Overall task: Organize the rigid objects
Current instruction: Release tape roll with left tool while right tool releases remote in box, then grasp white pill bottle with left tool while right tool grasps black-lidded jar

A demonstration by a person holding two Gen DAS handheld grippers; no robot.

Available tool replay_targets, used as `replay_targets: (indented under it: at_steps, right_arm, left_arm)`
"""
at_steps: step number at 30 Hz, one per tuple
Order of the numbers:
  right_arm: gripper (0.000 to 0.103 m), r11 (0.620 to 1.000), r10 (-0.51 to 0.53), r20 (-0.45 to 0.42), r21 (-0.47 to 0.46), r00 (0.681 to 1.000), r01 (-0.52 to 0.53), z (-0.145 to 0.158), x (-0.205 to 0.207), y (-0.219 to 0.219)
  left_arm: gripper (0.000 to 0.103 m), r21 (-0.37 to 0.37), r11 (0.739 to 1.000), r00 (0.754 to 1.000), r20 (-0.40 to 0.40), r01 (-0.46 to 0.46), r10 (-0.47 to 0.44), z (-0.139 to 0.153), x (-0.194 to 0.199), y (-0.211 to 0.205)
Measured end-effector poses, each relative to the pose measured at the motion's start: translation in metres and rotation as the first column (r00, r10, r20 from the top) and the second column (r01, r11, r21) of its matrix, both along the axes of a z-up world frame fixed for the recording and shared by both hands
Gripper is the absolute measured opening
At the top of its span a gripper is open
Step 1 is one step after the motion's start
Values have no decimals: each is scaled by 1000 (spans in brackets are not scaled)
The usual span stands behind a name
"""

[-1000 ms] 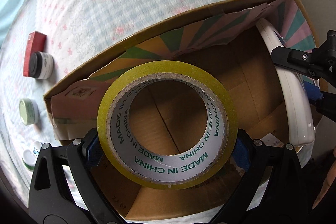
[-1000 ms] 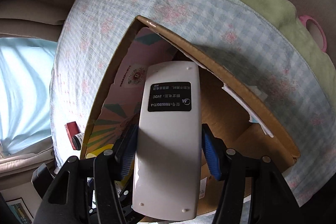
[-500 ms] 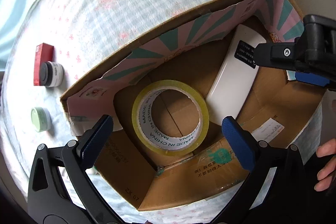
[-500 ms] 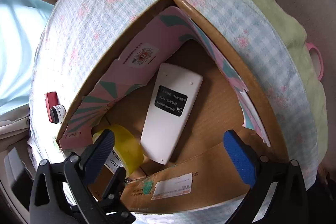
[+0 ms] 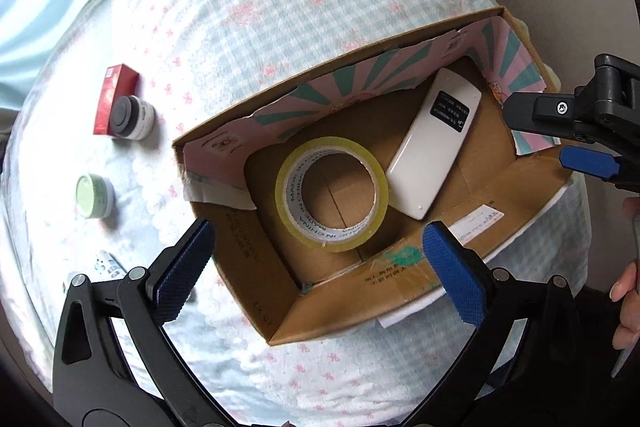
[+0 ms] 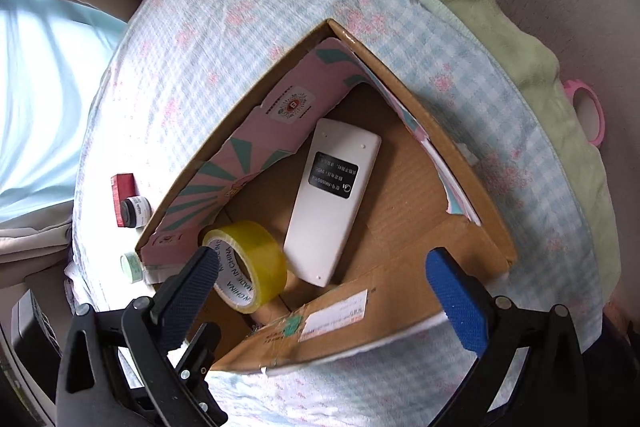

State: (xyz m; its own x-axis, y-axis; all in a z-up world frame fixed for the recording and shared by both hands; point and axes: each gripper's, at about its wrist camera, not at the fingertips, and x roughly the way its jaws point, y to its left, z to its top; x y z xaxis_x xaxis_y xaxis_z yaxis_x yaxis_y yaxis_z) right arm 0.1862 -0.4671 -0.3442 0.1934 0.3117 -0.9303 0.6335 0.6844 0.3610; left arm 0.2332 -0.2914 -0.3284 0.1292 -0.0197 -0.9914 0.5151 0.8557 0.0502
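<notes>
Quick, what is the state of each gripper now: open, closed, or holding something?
Left gripper: open, holding nothing; the tape roll lies in the cardboard box.
Right gripper: open, holding nothing; the white remote lies in the box.

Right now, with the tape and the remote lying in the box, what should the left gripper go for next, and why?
Probably swing the open left gripper over to the black-lidded jar. The tape roll and remote already lie in the cardboard box, while that jar, a red box and a green-lidded jar sit outside on the cloth.
</notes>
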Motion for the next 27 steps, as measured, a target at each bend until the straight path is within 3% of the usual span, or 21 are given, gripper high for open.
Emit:
replay_targets:
  at_steps: [7,15,20,27]
  right_arm:
    - [103,985,147,8,-97,989,-146,46,-13,32]
    - [103,904,360,123,-290,925,-314,118,-24,90]
    - [103,849,470,190,-365,862,-382,146,-12,125]
    - [103,761,620,239,-411,747,-501,160,18,181]
  left_arm:
    - [103,-68,996,996,65,-54,59,57,-30,40]
    - [103,-137,966,963,133,-218,236,122,-64,132]
    - [103,-152,923,911,169,-354,377,141,-76,194]
    - [103,-189,819,806,160,-541,569,145,-85,265]
